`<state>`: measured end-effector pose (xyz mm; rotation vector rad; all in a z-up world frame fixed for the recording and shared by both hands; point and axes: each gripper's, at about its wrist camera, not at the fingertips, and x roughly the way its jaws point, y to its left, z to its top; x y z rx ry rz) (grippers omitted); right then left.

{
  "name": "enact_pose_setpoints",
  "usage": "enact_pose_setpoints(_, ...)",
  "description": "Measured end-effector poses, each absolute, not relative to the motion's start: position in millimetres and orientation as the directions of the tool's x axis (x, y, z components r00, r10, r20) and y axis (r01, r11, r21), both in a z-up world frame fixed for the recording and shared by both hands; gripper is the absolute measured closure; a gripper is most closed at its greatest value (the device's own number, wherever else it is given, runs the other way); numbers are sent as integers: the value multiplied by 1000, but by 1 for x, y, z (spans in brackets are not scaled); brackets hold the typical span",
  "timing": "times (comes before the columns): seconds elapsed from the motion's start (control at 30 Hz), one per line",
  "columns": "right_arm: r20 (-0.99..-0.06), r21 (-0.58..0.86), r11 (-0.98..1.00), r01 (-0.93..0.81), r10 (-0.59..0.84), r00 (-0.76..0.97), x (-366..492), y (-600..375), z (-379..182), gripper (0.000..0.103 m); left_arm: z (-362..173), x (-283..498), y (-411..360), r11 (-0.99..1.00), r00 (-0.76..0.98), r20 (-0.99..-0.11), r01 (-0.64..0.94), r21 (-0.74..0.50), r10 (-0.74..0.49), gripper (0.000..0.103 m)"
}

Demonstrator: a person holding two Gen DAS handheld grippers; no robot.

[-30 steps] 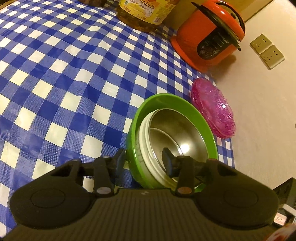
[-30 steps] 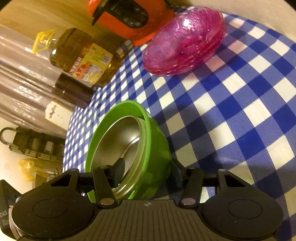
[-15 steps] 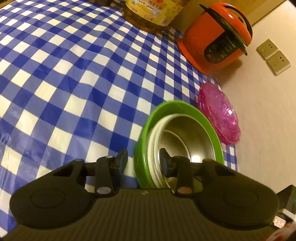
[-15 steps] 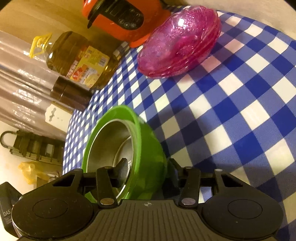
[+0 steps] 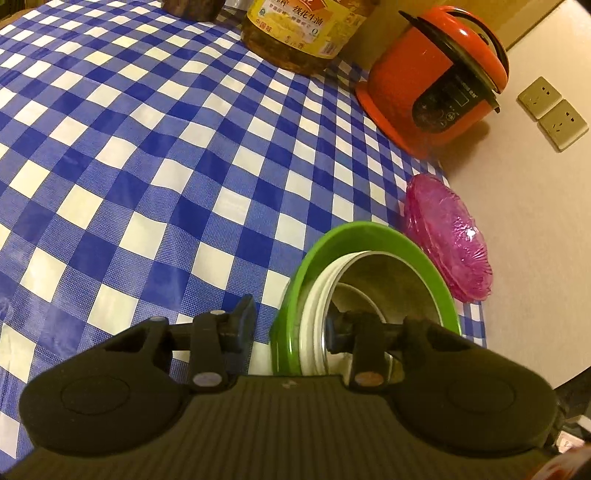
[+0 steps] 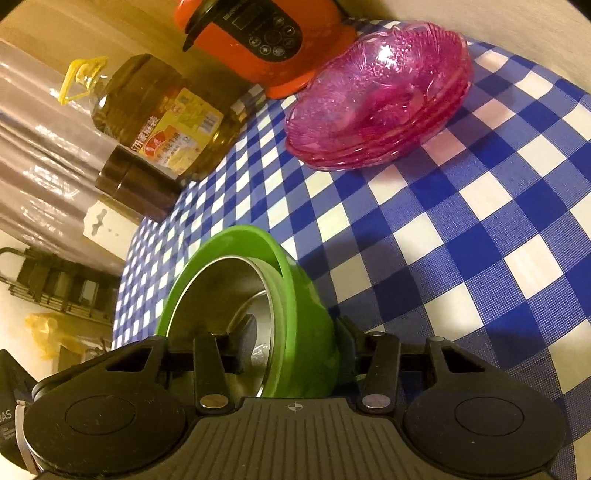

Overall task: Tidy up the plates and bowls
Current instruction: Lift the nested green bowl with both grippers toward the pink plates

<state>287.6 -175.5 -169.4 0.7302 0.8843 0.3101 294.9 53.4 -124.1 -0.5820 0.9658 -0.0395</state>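
Glossy green plastic bowl (image 6: pixel 295 295) holds brushed steel bowl (image 6: pixel 221 295).

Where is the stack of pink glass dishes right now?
The pink glass dishes sit on the checked tablecloth near the wall edge, just in front of the orange rice cooker, beyond the green bowl.

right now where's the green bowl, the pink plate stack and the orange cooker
green bowl (image 6: pixel 306 306): right wrist view, on its outer wall.
pink plate stack (image 6: pixel 376 99): right wrist view, inside of the top plate.
orange cooker (image 5: pixel 413 77): left wrist view, on its orange side.
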Motion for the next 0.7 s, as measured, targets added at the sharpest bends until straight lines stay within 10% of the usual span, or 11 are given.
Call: enact_pose_setpoints(0.7, -613, 664, 746, 41, 512, 602, 276, -174, -174, 68, -124, 278, 47, 862, 579, -765, -196, -468, -284, 79)
